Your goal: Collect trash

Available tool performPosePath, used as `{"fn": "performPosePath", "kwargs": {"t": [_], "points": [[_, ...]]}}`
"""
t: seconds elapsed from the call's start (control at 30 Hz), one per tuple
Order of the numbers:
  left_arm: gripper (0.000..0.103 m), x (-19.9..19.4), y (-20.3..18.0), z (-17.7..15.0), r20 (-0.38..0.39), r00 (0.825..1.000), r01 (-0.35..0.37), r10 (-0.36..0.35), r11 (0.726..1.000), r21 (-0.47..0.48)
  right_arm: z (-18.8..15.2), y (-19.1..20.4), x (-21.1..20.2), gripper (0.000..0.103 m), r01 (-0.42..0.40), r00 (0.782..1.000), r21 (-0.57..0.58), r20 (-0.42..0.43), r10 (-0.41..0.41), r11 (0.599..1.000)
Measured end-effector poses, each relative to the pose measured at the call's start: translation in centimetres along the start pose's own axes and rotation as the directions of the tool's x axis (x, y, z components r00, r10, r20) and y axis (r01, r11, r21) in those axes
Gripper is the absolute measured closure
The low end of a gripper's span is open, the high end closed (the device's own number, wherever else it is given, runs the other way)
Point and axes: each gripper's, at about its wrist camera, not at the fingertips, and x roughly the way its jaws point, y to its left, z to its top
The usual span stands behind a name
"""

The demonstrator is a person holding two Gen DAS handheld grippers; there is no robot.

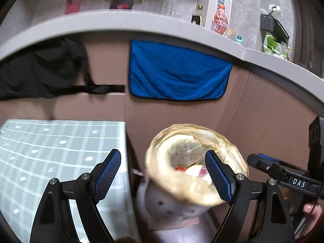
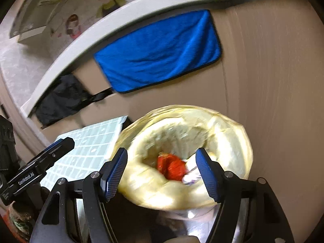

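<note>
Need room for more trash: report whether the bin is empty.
Not empty: a red wrapper and white scraps lie inside the yellow-lined bin.

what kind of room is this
Likely a home kitchen or dining corner: a grey counter carries bottles, a blue towel hangs below it, and a lined trash bin stands beside a table with a checked cloth.

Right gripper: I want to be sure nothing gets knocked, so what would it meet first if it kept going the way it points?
Probably the red trash in the yellow-lined bin, seen between the open right gripper fingers. Blur leaves depth uncertain.
</note>
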Motion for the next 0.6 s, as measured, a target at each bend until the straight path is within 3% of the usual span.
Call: {"fn": "performPosePath", "kwargs": {"t": [0.13, 0.27, 0.6], "points": [[0.018, -6.1, -0.1, -1.2, 0.062, 0.995, -0.078, 0.074, 0.996, 0.049, -1.9, 3.4, -3.5, 0.036, 0.027, 0.999, -0.053, 0.034, -0.025, 0.998], [0.018, -11.5, 0.0, -2.8, 0.099, 0.988, -0.118, 0.115, 0.993, 0.028, -4.5, 7.1, -7.9, 0.036, 0.014, 0.997, -0.122, 0.081, -0.004, 0.992], [0.018, -20.3, -0.3, -7.5, 0.122, 0.978, -0.177, 0.172, 0.984, 0.034, -10.7, 12.4, -15.7, 0.036, 0.059, 0.991, -0.255, 0.131, -0.026, 0.965]]}}
